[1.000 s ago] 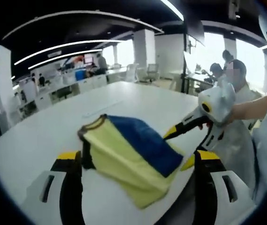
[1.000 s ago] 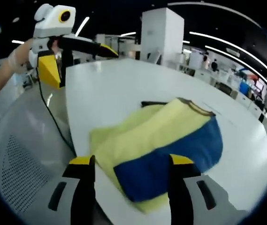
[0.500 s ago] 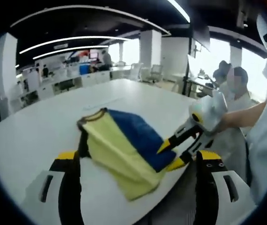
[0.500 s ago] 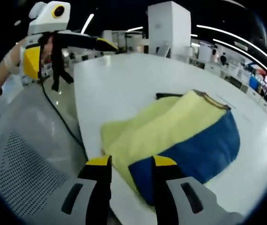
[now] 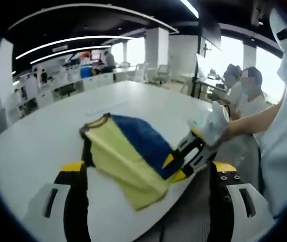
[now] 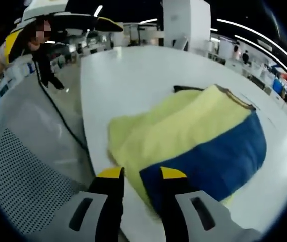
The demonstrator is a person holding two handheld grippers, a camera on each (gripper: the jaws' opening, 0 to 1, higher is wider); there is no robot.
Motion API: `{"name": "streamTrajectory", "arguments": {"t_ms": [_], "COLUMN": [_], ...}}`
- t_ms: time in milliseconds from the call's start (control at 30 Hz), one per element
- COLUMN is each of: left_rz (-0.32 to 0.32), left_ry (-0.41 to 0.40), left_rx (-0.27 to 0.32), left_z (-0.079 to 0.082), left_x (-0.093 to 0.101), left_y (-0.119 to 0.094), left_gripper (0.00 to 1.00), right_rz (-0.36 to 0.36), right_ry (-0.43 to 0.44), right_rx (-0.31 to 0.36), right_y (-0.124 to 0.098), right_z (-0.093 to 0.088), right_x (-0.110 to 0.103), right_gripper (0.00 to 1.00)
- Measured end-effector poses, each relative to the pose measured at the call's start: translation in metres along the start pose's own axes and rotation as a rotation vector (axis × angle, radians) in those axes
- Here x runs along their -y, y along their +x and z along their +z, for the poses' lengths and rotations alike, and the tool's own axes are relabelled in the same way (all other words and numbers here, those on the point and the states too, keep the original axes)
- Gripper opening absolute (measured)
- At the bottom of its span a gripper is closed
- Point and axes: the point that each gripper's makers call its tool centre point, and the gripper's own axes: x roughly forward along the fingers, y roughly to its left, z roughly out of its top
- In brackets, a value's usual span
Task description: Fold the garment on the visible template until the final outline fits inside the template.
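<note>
The right gripper [image 6: 141,174] sits at the near edge of the garment [image 6: 193,136], its yellow-tipped jaws drawn close with a narrow gap between them; the blue corner of the cloth lies against the right-hand tip, but I cannot tell whether any fabric is pinched in that gap. In the left gripper view the same tool [image 5: 176,166] reaches in from the right, its tips at the blue-and-yellow corner nearest the table edge. The left gripper [image 5: 148,169] has its jaws wide apart and holds nothing; one tip stands beside the dark collar end of the garment [image 5: 128,151], the other off past the table edge.

The garment lies folded into a thick, bunched stack on the white table [image 6: 133,75], close to its near edge, yellow layers under and beside a blue panel, the collar at the far end. A mesh chair [image 6: 22,166] stands just beside the table. People [image 5: 244,96] stand beyond the table.

I can make out no template outline on the table, so whether the stack fits cannot be judged. By my reading several folds are done, yet the layers look loose and uneven, so at least tidying or one more fold is left
</note>
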Motion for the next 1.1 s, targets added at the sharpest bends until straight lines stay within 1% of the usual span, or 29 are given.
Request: {"name": "streamTrajectory", "arguments": {"t_ms": [33, 67, 167, 333, 433, 467, 533, 600, 833, 867, 1100], "left_rz": [0.000, 0.002, 0.006, 0.002, -0.008, -0.022, -0.013, -0.002, -0.014, -0.012, -0.010], "left_ry": [0.001, 0.009, 0.016, 0.001, -0.014, -0.028, -0.029, -0.025, -0.029, -0.032, -0.041], "left_rx": [-0.007, -0.035, -0.052, -0.033, -0.010, 0.012, 0.014, 0.006, 0.006, 0.008, 0.020], "left_z": [-0.001, -0.007, -0.011, -0.009, -0.006, -0.003, -0.002, -0.004, -0.003, -0.003, -0.001], "left_x": [0.000, 0.000, 0.000, 0.001, 0.002, 0.003, 0.002, 0.000, 0.003, 0.003, 0.003], "left_y": [0.000, -0.001, -0.001, -0.002, -0.002, -0.003, -0.004, -0.004, -0.002, -0.002, -0.005], "left_gripper": [0.98, 0.99, 0.99, 0.97, 0.97, 0.97, 0.96, 0.97, 0.95, 0.95, 0.95], "right_rz": [0.007, 0.009, 0.004, 0.012, 0.019, 0.019, 0.012, 0.006, 0.003, -0.002, -0.026], "right_ry": [0.008, 0.010, -0.010, -0.033, -0.037, -0.039, -0.052, -0.043, -0.045, -0.024, -0.005], "right_rx": [-0.009, -0.012, -0.035, -0.052, -0.069, -0.071, -0.079, -0.078, -0.077, -0.076, -0.078], "right_y": [0.001, 0.002, 0.005, 0.008, 0.011, 0.012, 0.012, 0.012, 0.012, 0.011, 0.010], "right_z": [-0.001, -0.002, -0.007, -0.007, -0.010, -0.011, -0.012, -0.011, -0.012, -0.012, -0.014], "right_x": [0.000, 0.001, 0.002, 0.000, 0.000, -0.001, 0.001, 0.002, 0.005, 0.006, 0.015], "right_gripper": [0.28, 0.28, 0.26, 0.25, 0.25, 0.24, 0.23, 0.22, 0.18, 0.18, 0.10]}}
